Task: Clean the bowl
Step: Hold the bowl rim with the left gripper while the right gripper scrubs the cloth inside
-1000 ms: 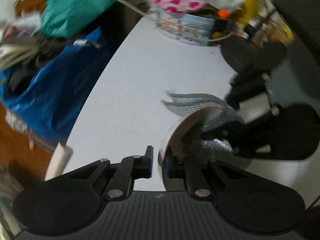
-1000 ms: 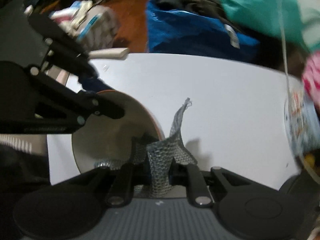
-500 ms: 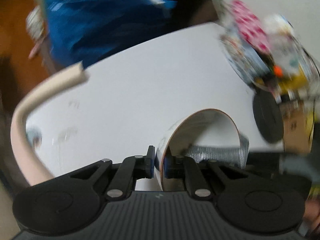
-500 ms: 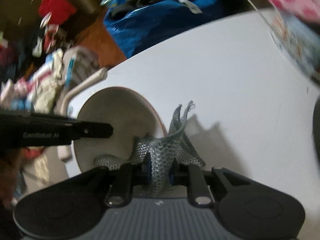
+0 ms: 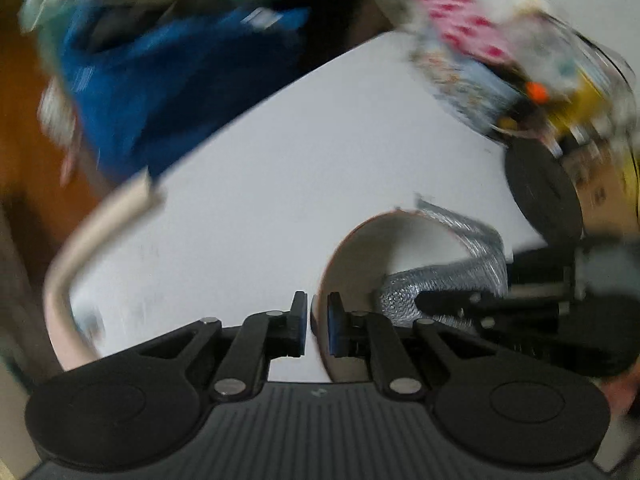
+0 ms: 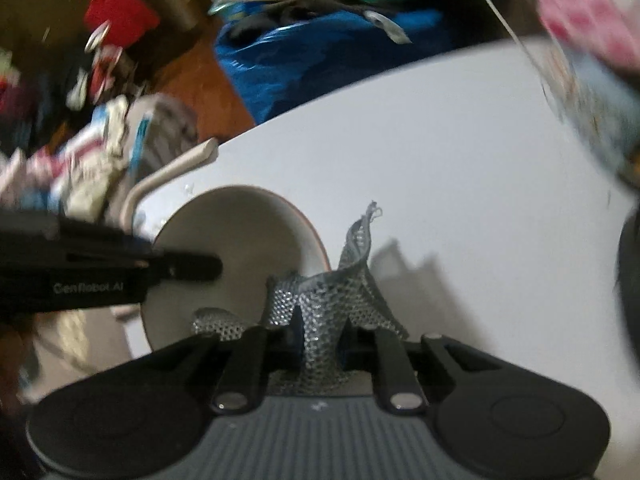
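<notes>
Left gripper (image 5: 313, 326): pinching rim of tilted cream orange-rimmed ceramic bowl (image 5: 394, 248)
Right gripper (image 6: 322, 344): clamped on silver mesh scouring cloth (image 6: 320, 312), apparently touching bowl interior
Surface: white table (image 5: 280, 160)

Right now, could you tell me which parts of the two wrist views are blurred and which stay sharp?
Left wrist view: the blue bag and patterned tin smear with motion, while the left gripper on the white bowl's rim is crisp. Right wrist view: floor clutter blurs; the silver mesh cloth in the right gripper is sharp.

Cream bowl (image 5: 404, 248) with orange-brown rim, silver-grey mesh cloth (image 6: 320, 304), white table (image 5: 280, 160).
</notes>
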Available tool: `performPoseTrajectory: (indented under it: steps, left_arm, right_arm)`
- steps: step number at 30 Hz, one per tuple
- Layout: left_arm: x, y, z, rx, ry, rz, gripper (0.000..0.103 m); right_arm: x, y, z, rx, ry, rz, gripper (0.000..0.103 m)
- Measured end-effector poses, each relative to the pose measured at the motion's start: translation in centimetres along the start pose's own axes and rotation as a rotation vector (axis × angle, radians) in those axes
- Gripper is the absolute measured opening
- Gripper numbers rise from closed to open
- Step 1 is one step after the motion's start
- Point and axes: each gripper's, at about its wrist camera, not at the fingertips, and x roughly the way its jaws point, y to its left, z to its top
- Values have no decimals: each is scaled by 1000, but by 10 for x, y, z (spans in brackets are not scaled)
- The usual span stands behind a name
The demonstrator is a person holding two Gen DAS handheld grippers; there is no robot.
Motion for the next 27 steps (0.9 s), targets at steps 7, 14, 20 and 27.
performPoseTrajectory:
  steps: [7,14,20,27]
  left_arm:
    - [-5,-15,6,198,-17,-10,7]
    - [1,10,-2,-128,26,-72,6]
    - [6,24,-14,-341,50,-97,6]
    - [8,32,-15,-428,79,-117,6]
  right_arm:
    - [1,6,8,-228,46,-84,16]
    - [4,-2,1,-89,45,-47,16]
    - [9,-5,-10,93,36,1,19]
    - [9,-5,-23,289,-11,15,22]
